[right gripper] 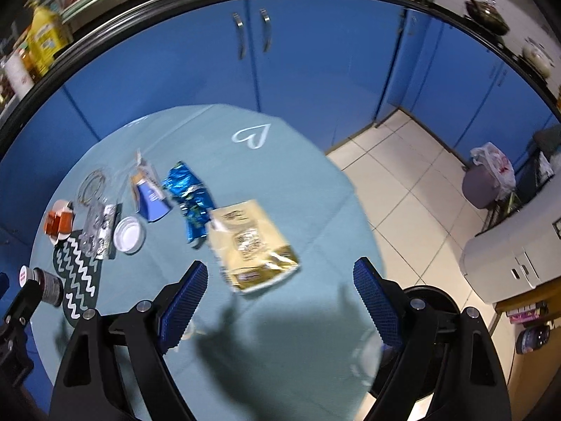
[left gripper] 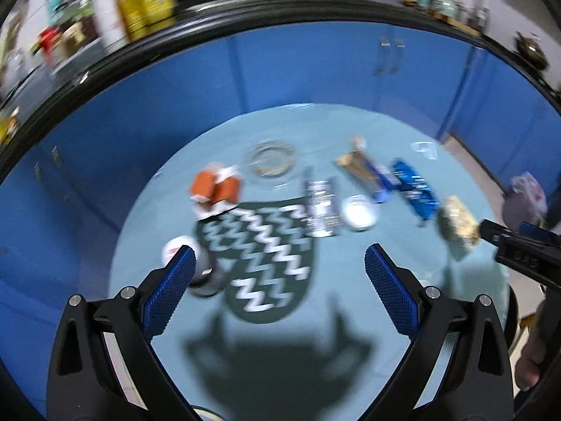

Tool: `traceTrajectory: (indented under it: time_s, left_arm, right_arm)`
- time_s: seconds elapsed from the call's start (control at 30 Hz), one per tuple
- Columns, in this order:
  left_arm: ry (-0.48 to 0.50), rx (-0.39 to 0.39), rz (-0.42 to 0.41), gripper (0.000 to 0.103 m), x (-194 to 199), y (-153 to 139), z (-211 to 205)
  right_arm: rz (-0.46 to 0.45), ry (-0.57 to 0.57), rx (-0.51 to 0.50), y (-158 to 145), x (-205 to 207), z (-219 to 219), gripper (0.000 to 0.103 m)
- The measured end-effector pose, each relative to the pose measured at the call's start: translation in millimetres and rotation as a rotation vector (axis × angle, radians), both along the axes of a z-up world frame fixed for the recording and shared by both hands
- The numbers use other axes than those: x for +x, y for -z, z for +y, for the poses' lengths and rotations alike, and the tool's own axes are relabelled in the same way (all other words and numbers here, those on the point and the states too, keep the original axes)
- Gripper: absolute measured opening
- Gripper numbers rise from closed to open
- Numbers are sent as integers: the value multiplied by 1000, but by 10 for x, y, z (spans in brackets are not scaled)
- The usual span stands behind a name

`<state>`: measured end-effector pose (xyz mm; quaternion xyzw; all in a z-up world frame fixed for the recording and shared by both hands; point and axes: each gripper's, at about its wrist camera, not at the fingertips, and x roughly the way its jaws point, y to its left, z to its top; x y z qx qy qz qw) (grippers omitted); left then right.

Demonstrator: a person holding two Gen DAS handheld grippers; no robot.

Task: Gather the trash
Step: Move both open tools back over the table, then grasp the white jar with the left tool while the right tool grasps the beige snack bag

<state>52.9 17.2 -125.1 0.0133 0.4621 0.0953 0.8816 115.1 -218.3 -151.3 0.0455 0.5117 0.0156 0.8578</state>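
Wrappers lie in a row on a round table with a teal cloth (right gripper: 280,182): a gold packet (right gripper: 254,245), a blue foil wrapper (right gripper: 191,198), a blue and tan wrapper (right gripper: 149,193), a silver wrapper (right gripper: 96,229) and an orange carton (right gripper: 59,224). The left wrist view shows the same row: gold packet (left gripper: 457,226), blue foil wrapper (left gripper: 415,187), silver wrapper (left gripper: 320,208), orange carton (left gripper: 217,189). My left gripper (left gripper: 280,263) is open and empty above a dark zigzag mat (left gripper: 261,256). My right gripper (right gripper: 280,277) is open and empty just above the gold packet.
A white lid (right gripper: 129,235), a glass ashtray (right gripper: 93,182) and a small dark jar (right gripper: 49,287) also sit on the table. Blue cabinets (right gripper: 315,52) stand behind. A bin with a plastic bag (right gripper: 485,182) stands on the tiled floor at the right.
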Motion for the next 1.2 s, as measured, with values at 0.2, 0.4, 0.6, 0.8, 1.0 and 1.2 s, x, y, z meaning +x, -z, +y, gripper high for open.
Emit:
traceTrajectory:
  time_s: [0.2, 0.4, 0.6, 0.8, 1.0, 1.2]
  left_arm:
    - [-72, -37, 53, 96, 47, 203, 404]
    - [-131, -117, 94, 96, 93, 390, 720]
    - [-166, -137, 123, 95, 143, 524, 900]
    - [-184, -162, 162, 86, 230, 648, 978]
    - [-195, -181, 191, 73, 272, 750, 1022]
    - [-187, -173, 194, 53, 256, 755, 987]
  right_arm:
    - [24, -11, -21, 114, 95, 158, 83]
    - [73, -2, -16, 268, 215, 212, 83]
    - [95, -11, -18, 364, 310, 300, 83]
    - [106, -6, -55, 462, 363, 374, 83]
    - [97, 0, -105, 490, 383, 431, 79]
    - [79, 25, -203, 477, 368, 401, 43]
